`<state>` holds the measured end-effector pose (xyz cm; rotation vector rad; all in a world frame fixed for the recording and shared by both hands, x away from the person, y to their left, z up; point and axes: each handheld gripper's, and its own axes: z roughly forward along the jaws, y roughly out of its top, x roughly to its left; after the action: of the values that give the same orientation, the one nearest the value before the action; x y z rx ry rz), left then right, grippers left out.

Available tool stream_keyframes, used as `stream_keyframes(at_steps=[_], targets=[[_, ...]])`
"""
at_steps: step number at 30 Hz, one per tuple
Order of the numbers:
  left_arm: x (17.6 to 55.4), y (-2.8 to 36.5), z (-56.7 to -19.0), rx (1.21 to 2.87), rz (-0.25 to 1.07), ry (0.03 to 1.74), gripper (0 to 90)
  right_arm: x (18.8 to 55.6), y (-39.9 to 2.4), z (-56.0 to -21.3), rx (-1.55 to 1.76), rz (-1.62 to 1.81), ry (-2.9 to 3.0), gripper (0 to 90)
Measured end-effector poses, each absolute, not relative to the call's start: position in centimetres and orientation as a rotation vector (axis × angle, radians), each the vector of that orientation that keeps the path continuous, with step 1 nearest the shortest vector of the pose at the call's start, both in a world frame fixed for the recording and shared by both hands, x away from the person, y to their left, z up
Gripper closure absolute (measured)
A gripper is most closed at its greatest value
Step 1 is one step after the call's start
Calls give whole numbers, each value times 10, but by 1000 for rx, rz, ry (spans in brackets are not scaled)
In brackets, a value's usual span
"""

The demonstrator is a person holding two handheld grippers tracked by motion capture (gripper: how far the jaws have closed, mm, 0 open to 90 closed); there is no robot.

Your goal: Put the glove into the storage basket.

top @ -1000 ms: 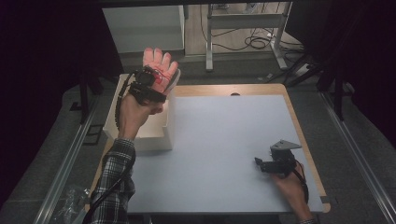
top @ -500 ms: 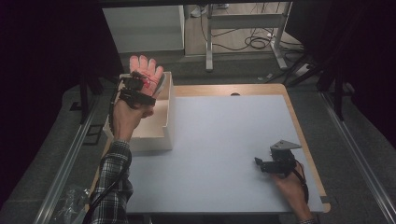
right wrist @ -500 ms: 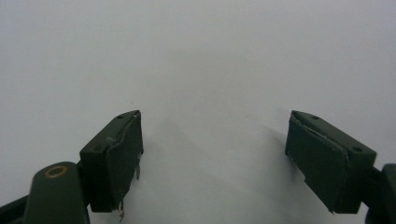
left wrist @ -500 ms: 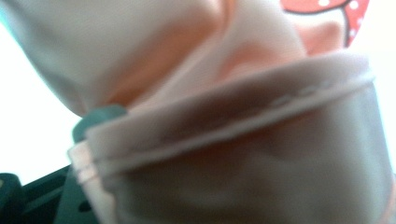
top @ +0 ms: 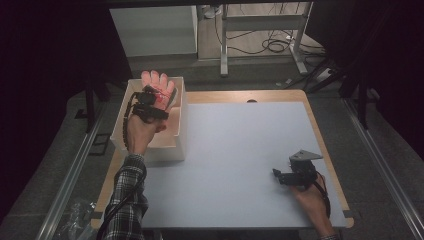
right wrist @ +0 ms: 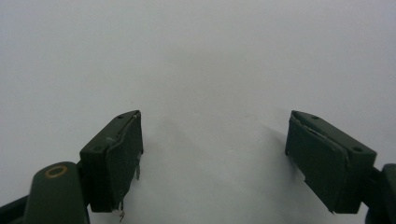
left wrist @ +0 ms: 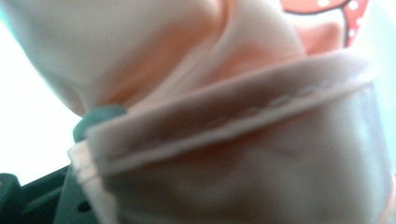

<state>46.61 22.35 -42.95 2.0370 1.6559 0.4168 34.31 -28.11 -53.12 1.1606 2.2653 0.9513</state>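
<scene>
- Nearest the person, the right gripper point(top: 296, 176) rests by the desk's near right corner, where it was a second ago; in the right gripper view its jaws stand wide apart over bare white desktop point(right wrist: 210, 70), nothing between them.
- On the other side, a plaid sleeve point(top: 125, 195) leads up to the left gripper point(top: 149, 102), and here is the change: a second ago it held the pink glove point(top: 156, 82) well above the white box point(top: 181, 125); now it has come down, with hand and glove over the box's open top at the desk's far left corner.
- The left gripper is clenched on the glove. The left gripper view looks close onto soft pink fabric point(left wrist: 224, 130), with a stitched hem running across and a red dotted print point(left wrist: 327, 7) at the upper right.
- What it means: this looks like the glove being lowered into the box. The drop seems nearly ready, but the grip is not let go yet.
- In the way: the glove's fingers reach over the box's far wall, so they could catch on that rim rather than fall inside.
- The middle of the desk carries nothing between the two hands.
- Beyond the far edge, on the floor, stand a pale cabinet point(top: 152, 30), metal table legs point(top: 225, 40) and loose cables point(top: 275, 46), well apart from the work.
</scene>
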Motion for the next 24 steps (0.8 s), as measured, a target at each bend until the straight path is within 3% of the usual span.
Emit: stream_keyframes(at_steps=[24], targets=[[486, 213, -473, 2086, 331, 1708, 377, 343, -281, -531, 1159, 952, 2265, 192]])
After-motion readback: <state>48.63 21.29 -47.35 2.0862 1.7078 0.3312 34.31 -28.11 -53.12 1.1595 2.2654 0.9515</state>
